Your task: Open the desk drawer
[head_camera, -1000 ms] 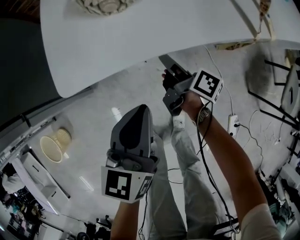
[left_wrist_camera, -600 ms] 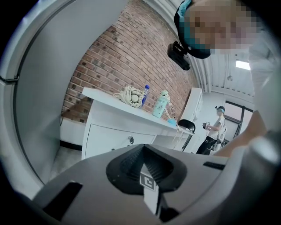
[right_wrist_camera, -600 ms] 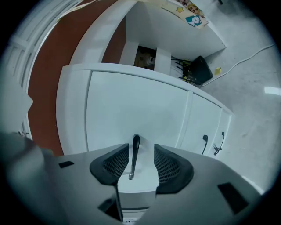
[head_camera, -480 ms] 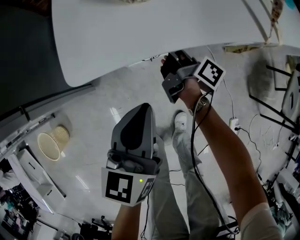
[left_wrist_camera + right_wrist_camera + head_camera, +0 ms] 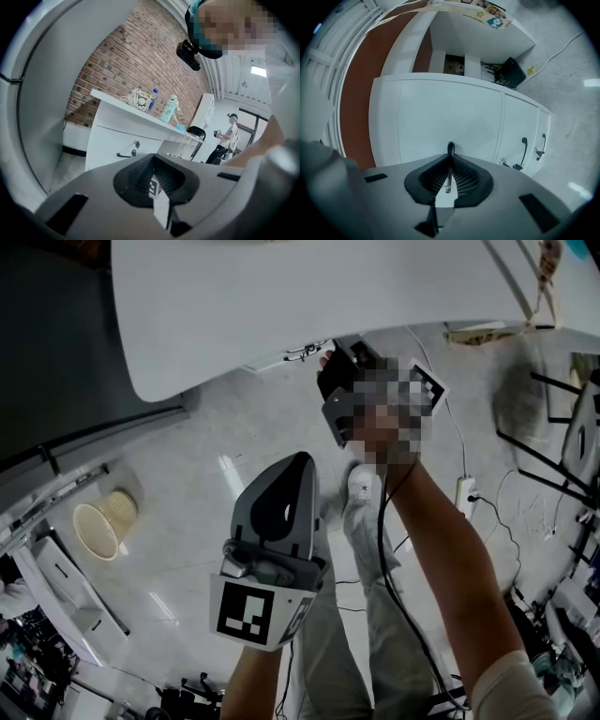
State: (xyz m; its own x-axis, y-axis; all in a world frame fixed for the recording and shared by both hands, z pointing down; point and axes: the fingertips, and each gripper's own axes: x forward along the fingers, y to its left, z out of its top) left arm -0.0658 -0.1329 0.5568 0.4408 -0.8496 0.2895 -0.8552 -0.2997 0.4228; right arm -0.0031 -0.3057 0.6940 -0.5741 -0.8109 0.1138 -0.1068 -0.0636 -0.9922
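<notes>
Drawer (image 5: 440, 117) open yet?

Not yet, as far as I can judge. Its white front sits under the tabletop (image 5: 328, 287), looks flush with the panels beside it, and shows no gap. What you have done is the reach: your right gripper (image 5: 448, 180) is closing. The dark handle (image 5: 450, 150) already sits between its pads, which look pressed on it. The pull is all that is left.

Which way does it face, and how does the handle run?

The front faces your right gripper flat-on. In the right gripper view the handle's long axis runs up and down the picture, along the slit between the jaws. That means you pinch it across its thin width. A straight pull back, away from the front, is what I would expect it to need.

And the other hand?

Your left gripper (image 5: 153, 164) hangs well apart from the drawer, pressed together with nothing in it.
</notes>
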